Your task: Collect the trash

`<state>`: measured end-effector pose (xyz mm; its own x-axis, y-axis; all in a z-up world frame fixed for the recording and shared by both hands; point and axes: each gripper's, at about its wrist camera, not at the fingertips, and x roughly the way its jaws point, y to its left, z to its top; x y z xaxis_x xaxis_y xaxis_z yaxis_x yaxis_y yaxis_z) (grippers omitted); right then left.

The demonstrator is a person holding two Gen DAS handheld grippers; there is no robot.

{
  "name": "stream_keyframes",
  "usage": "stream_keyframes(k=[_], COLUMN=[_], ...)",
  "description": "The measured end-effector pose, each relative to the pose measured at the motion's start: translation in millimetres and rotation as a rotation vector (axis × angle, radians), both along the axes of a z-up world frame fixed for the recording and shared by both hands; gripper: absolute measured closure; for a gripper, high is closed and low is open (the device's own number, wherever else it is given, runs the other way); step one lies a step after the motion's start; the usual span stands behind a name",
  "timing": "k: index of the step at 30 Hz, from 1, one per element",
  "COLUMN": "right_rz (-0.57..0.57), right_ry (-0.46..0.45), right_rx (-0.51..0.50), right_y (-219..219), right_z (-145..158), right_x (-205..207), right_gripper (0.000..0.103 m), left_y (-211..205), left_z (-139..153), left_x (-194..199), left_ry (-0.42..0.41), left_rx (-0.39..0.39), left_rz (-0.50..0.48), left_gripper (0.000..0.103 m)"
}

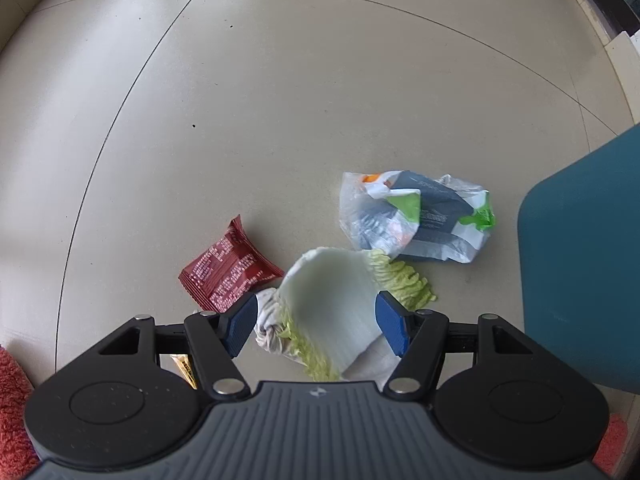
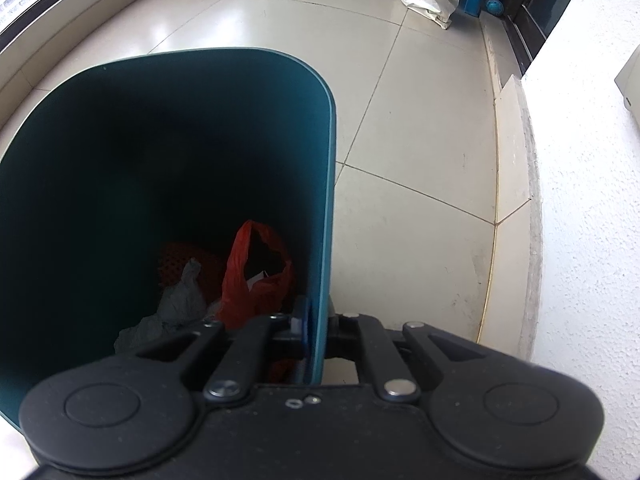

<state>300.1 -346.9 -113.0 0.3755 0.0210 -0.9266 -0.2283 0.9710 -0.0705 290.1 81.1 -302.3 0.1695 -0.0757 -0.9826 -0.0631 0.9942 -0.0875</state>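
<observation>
1. The left gripper [image 1: 316,322] hovers over a smooth, glossy beige tiled floor [image 1: 280,100], its blue ribbed fingers [image 1: 240,326] spread wide and gripping nothing.
2. Between those fingers lies a pale cabbage leaf [image 1: 336,304] with a smooth white rib and frilly yellow-green edges. Its long axis runs from the gripper out and slightly right; whether the fingers touch it cannot be told.
3. A crumpled white tissue [image 1: 268,328] lies against the leaf's left side.
4. A flat, dark red foil snack wrapper [image 1: 228,272] covered in fine print lies on the floor just left of the leaf.
5. A crinkled clear plastic bag [image 1: 416,216] with grey, green and orange printing lies beyond the leaf, to the right.
6. The right gripper [image 2: 316,330] is clamped on the thin side wall of a smooth teal plastic bin [image 2: 224,80], one finger inside, one outside.
7. Inside the bin sit a crumpled orange-red plastic bag [image 2: 256,276] and grey-white scrunched paper [image 2: 176,308].
</observation>
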Motion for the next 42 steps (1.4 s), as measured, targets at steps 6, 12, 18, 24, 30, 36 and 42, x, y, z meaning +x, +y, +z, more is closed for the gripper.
stream_keyframes(k=[6,12,18,24,30,36,42], right_rz=[-0.002,-0.010,-0.013,-0.015,-0.010,-0.017,-0.018], right_ry=[0.013,0.028,0.030,0.018,0.000,-0.008,-0.015], right_rx=[-0.013,-0.043,-0.066,-0.060,-0.040,-0.007,0.017], right_y=[4.9,13.2,21.4,22.5,14.5,6.8,-0.6], right_z=[-3.6,-8.4,-10.7,-12.8,-15.5,-14.4,-13.2], right_x=[5.2,9.9,11.4,9.0,1.8,-1.7,-3.5], right_gripper=[0.096,0.095,0.094,0.094,0.096,0.096,0.099], left_y=[0.3,-5.2,3.0,-7.0,-13.1,-13.1,-31.3], left_z=[-17.2,-28.4,-22.4,3.1,40.5,92.1,180.1], left_x=[13.2,16.3,11.4,-5.3,-11.5,-26.2,-33.6], left_ry=[0.006,0.028,0.000,-0.017,-0.057,-0.098,-0.174], left_rx=[0.014,0.033,0.051,0.106,0.135,0.134,0.120], left_rz=[-0.042,-0.066,-0.028,-0.045,-0.020,0.012,-0.017], left_gripper=[0.039,0.072,0.092,0.098,0.098,0.098,0.098])
